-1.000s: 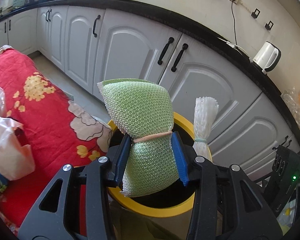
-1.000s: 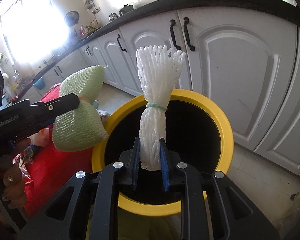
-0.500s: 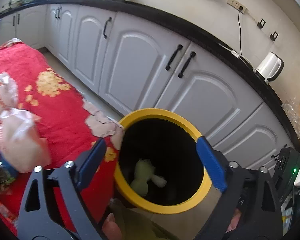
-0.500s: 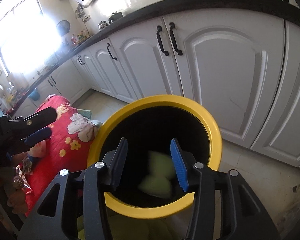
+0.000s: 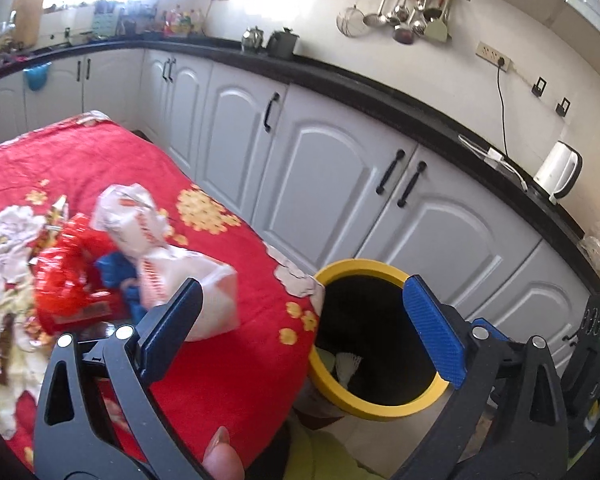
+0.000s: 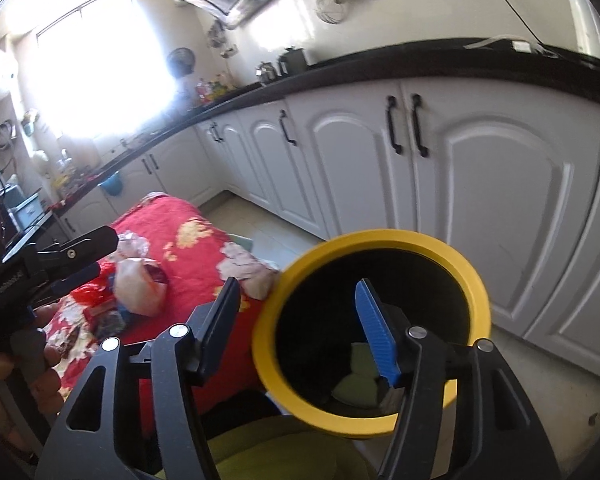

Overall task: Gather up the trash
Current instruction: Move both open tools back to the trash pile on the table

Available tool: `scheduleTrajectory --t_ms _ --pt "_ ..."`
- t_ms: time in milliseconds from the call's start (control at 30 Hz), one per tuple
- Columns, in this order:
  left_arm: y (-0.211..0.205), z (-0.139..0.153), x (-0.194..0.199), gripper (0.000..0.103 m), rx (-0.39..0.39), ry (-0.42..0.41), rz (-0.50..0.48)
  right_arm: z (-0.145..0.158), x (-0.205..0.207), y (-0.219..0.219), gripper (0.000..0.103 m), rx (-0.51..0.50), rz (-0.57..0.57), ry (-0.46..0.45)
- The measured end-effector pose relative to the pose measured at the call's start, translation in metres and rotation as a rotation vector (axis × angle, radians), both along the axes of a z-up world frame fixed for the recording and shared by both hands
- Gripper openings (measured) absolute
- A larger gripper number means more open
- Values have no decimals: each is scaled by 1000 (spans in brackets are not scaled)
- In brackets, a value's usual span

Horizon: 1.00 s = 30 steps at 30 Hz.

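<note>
A yellow-rimmed black bin point(image 5: 380, 410) point(image 6: 384, 238) stands beside a table with a red flowered cloth point(image 5: 236, 360) point(image 6: 168, 216). A green foam net point(image 6: 358, 386) and a white foam net point(image 5: 348, 364) lie inside the bin. My left gripper point(image 5: 300, 300) point(image 6: 104, 258) hangs over the table's corner and the bin's left rim, its jaws opening wide with nothing between them. My right gripper point(image 6: 298, 292) is above the bin's left rim, its jaws also opening and empty. On the cloth lies a trash pile: a white plastic bag point(image 5: 160, 248) point(image 6: 140, 288), a red wrapper point(image 5: 68, 280) and something blue point(image 5: 116, 272).
White cabinet doors point(image 5: 324, 184) point(image 6: 500, 200) under a black countertop point(image 5: 380, 92) run behind the bin. A white kettle point(image 5: 558, 174) stands on the counter at the right. A person's hand point(image 6: 4, 380) holds the left gripper's handle. Tiled floor point(image 6: 276, 232) lies between table and cabinets.
Both grippers opened and let go of the green and white nets, which dropped into the bin. Both rose, and the left one swung left toward the table.
</note>
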<state>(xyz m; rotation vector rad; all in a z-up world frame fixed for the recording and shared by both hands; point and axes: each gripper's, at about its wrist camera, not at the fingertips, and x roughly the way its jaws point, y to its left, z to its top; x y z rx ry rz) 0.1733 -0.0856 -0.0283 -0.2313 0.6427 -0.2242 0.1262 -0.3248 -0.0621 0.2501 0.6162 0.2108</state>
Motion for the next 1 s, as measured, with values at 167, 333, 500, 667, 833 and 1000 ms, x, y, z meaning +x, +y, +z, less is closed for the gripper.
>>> scheduleTrajectory --t_ms 167,333,500,667,833,1000 --pt "21 9 -10 92 3 -29 46 11 -5 20 58 -20 47 -29" --pt "40 15 -18 92 2 -50 84 21 -11 40 68 -36 90 -60" --pt "56 20 -24 92 -7 -66 117 30 -14 57 69 -50 130 -87" --pt "77 22 -30 92 -16 -76 163 36 -16 73 69 -56 166 -98" --pt "99 23 -32 92 -25 -78 208 41 -14 93 70 -62 209 -105" --pt "115 21 -34 92 -32 -75 242 42 -10 111 71 -71 251 -109"
